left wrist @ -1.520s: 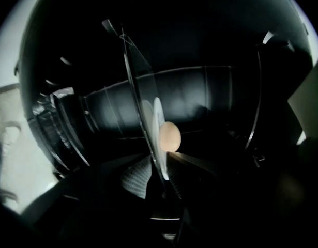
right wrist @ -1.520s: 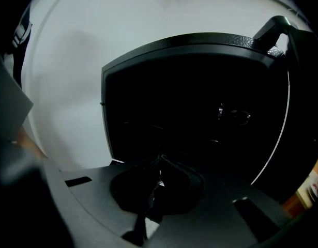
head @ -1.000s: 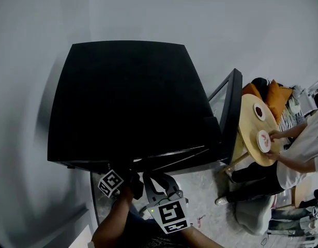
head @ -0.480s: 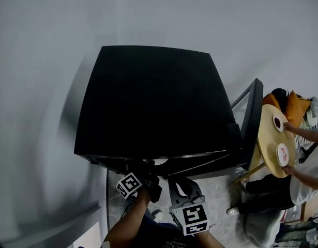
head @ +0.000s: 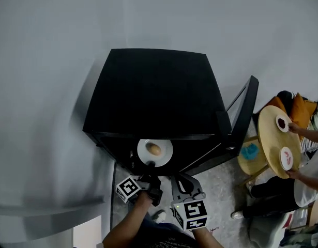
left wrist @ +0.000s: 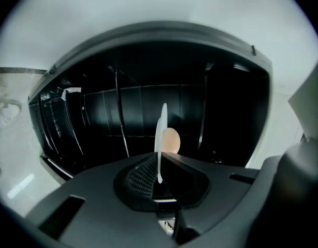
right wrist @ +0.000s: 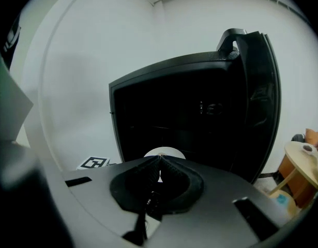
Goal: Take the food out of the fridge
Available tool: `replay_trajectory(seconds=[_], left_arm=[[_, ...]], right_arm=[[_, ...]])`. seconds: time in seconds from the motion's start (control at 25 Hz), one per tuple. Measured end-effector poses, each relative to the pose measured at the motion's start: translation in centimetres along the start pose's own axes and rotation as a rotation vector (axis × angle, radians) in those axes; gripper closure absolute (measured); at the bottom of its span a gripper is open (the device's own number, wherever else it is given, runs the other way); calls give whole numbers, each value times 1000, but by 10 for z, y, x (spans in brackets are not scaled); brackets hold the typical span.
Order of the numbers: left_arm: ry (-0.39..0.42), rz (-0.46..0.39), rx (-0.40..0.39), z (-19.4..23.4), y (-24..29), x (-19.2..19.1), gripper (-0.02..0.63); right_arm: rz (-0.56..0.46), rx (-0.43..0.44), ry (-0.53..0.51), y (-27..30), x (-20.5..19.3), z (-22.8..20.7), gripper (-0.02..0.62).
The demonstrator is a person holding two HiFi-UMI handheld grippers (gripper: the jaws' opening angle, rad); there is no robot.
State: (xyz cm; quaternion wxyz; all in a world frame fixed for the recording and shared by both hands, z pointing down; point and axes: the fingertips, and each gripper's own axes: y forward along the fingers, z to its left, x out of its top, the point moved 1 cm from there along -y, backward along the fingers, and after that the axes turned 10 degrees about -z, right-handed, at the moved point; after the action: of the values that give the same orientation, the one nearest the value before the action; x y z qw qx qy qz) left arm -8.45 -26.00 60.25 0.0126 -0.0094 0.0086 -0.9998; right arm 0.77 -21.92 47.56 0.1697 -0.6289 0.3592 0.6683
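The black fridge (head: pixel 153 94) stands with its door (head: pixel 243 119) swung open to the right. A white plate (head: pixel 155 151) carrying a tan, egg-shaped piece of food (head: pixel 154 149) sits at the fridge's front opening. My left gripper (head: pixel 148 165) is shut on the plate's near rim. In the left gripper view the plate (left wrist: pixel 161 130) shows edge-on between the jaws, the food (left wrist: pixel 171 140) behind it and the dark fridge interior (left wrist: pixel 107 118) beyond. My right gripper (head: pixel 181 180) hangs just right of the left one, shut on nothing; its view shows the plate (right wrist: pixel 164 152) ahead.
A person sits at a round wooden table (head: pixel 275 149) on the right, hands on two small plates (head: pixel 286 158). A low stool with something blue (head: pixel 249 152) stands between table and fridge door. Grey wall surrounds the fridge; an orange cushion (head: pixel 298 110) lies behind the table.
The white plate with the food has come forward out of the fridge into plain sight, drawn by my left gripper. Both grippers have shifted a little, and the person has moved a hand between plates.
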Motion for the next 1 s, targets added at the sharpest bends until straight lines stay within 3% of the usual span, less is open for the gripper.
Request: replay_trajectory(seconds=[0.48,1.0], left_arm=[[-26,-99,-31,-81,-83,-16,584],[14,-120,-62,-141,-159,3,584]], right_arm=[[-30,38,48,-50,-13,17,574],[-106,17,67,-79,2,71,574]])
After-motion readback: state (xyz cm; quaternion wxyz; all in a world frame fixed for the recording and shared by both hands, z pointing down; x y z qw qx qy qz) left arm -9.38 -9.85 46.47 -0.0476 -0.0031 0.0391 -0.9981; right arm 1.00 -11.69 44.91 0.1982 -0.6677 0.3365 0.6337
